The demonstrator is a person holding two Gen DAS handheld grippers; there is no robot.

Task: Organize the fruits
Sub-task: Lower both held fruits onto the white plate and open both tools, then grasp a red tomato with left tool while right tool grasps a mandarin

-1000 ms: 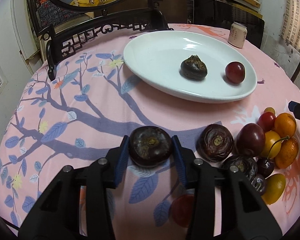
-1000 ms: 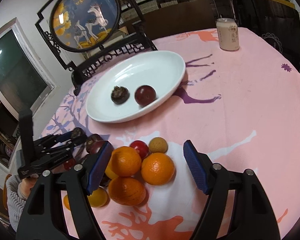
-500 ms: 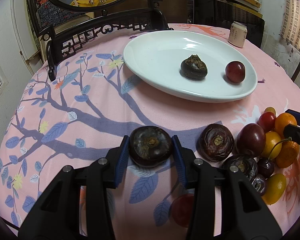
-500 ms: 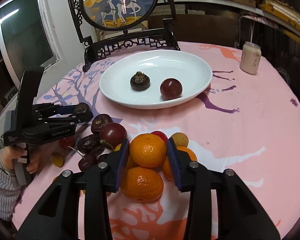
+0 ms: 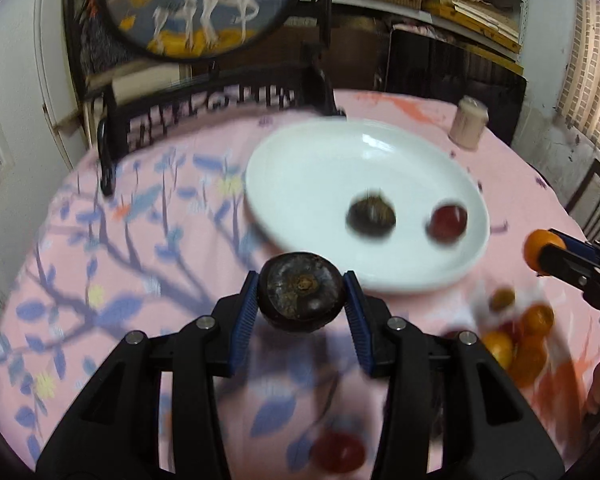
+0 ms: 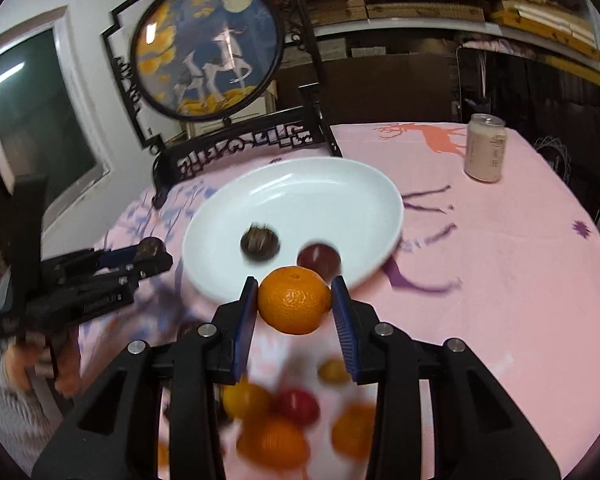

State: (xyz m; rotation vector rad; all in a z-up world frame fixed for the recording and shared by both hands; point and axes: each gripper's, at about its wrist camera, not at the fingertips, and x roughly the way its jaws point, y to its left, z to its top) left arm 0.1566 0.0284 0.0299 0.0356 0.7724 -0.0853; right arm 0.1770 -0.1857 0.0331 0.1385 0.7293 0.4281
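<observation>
left gripper (image 5: 301, 295) pinches a dark water chestnut (image 5: 302, 297), right gripper (image 6: 294, 300) clamps an orange (image 6: 294, 299); both held clear of the table, near the white plate (image 6: 364, 184), likely for drop-off there.

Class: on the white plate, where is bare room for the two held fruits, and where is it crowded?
White oval plate: its far half is bare, beyond the dark brown water chestnut and the round red plum. Crowded: the loose fruit pile on the pink cloth below the right gripper.
</observation>
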